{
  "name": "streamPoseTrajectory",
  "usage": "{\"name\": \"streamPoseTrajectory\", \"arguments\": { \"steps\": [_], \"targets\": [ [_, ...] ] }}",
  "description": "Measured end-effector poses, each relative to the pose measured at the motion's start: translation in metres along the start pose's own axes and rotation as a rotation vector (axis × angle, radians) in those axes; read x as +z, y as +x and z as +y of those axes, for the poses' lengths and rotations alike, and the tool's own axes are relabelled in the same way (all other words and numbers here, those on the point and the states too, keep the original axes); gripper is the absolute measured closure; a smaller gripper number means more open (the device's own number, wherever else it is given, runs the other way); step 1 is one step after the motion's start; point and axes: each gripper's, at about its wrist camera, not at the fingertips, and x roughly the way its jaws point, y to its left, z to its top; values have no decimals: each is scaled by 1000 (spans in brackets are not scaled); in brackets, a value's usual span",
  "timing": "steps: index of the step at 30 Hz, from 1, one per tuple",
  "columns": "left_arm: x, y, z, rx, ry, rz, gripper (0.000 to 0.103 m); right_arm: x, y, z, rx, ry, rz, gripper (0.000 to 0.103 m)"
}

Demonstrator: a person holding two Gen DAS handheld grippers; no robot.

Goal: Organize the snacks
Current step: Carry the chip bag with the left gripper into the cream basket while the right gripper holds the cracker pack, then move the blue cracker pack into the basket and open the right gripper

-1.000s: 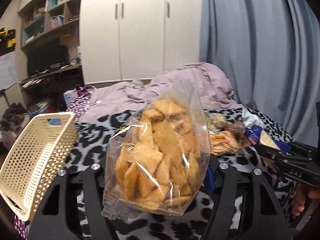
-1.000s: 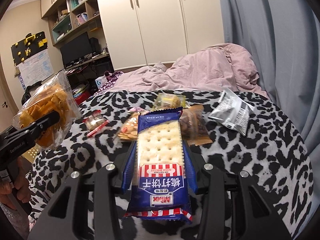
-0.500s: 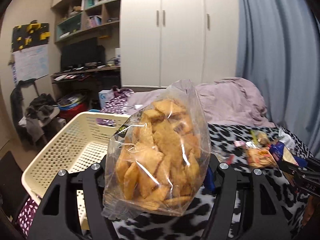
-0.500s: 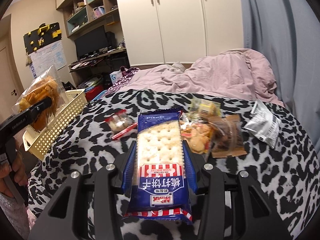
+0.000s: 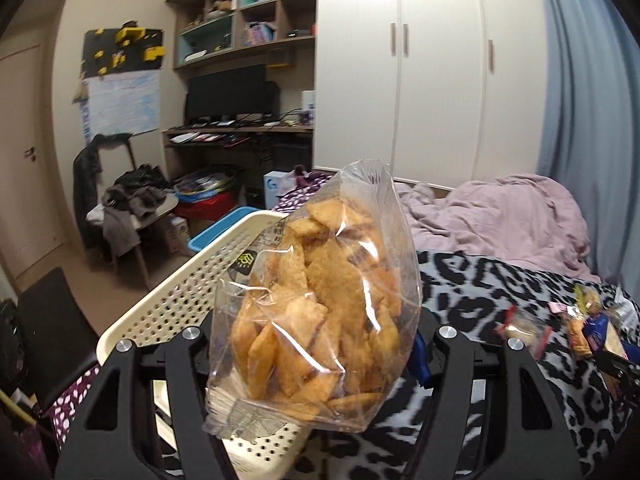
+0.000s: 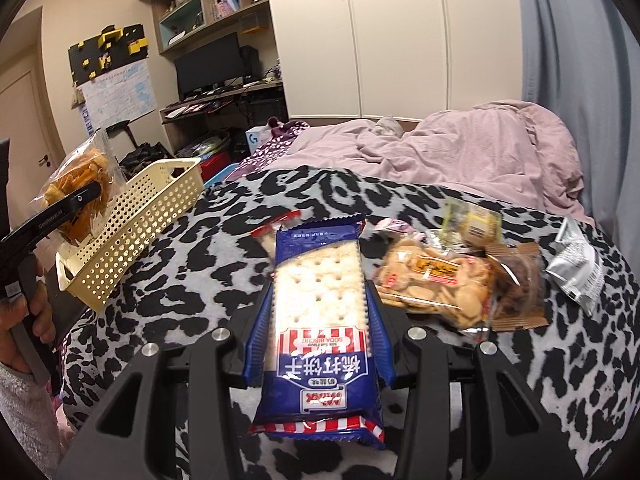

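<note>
My left gripper point(image 5: 316, 344) is shut on a clear bag of golden fried chips point(image 5: 320, 312), held up over the near end of the cream perforated basket point(image 5: 192, 292). From the right wrist view the same chip bag point(image 6: 80, 192) and left gripper point(image 6: 60, 212) hang beside the basket point(image 6: 132, 232) at the bed's left edge. My right gripper point(image 6: 320, 320) is shut on a blue soda biscuit packet point(image 6: 320, 312) above the leopard-print blanket point(image 6: 200, 280).
Several snack packets lie on the blanket: a round cracker bag point(image 6: 436, 284), a brown cookie pack point(image 6: 520, 288), a grey sachet point(image 6: 576, 268), a small yellow pack point(image 6: 476, 220). A pink duvet point(image 6: 460, 152) is heaped behind. A chair point(image 5: 44, 328), desk and clutter stand left of the bed.
The left gripper swung left with the chip bag, from beside the basket to over it. The right gripper turned left too, bringing the basket into its view; both kept their packets.
</note>
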Motion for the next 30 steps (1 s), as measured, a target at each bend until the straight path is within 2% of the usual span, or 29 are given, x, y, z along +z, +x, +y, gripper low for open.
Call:
{"name": "streamPoseTrajectory", "arguments": {
  "steps": [11, 19, 22, 24, 25, 30],
  "targets": [
    [-9, 23, 36, 65, -59, 48, 35, 7, 16, 27, 38, -51, 21, 59],
    [-15, 33, 45, 88, -80, 82, 34, 14, 25, 49, 70, -92, 28, 59],
    [-14, 35, 48, 103, -91, 83, 29, 16, 28, 57, 82, -104, 29, 59],
    [-14, 34, 51, 117, -97, 72, 12, 17, 30, 61, 88, -111, 31, 59],
    [-14, 32, 52, 124, -99, 61, 9, 17, 32, 63, 92, -115, 32, 59],
    [-12, 31, 54, 133, -95, 57, 3, 21, 37, 75, 110, -135, 36, 59]
  ]
}}
